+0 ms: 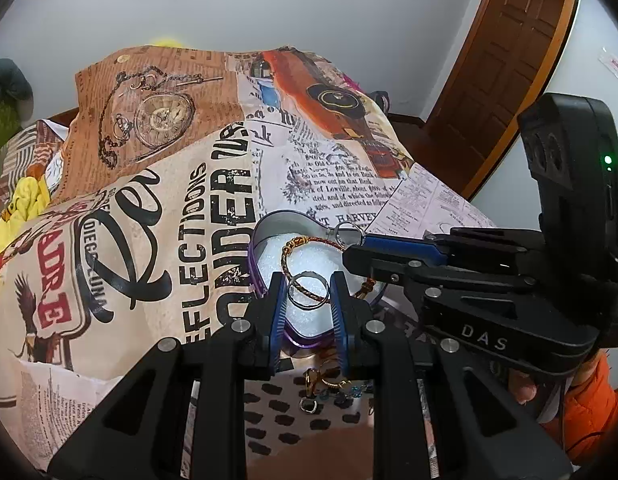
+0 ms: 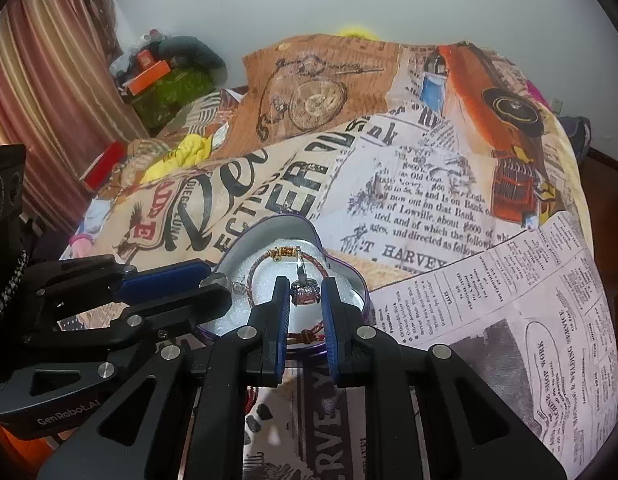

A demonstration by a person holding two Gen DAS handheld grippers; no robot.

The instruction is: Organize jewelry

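A purple heart-shaped tin with white foam inside sits on the printed cloth; it also shows in the right wrist view. A braided bracelet lies in it, also seen in the right wrist view. My left gripper is shut on a silver ring above the foam. My right gripper is shut on a ring with a dark red stone over the tin. In the left wrist view the right gripper holds that ring at the tin's far rim.
A small pile of loose jewelry lies on the cloth just in front of the tin, under my left gripper. The bed is covered with a newspaper-print cloth. Clothes and boxes sit at the far left. A wooden door stands at right.
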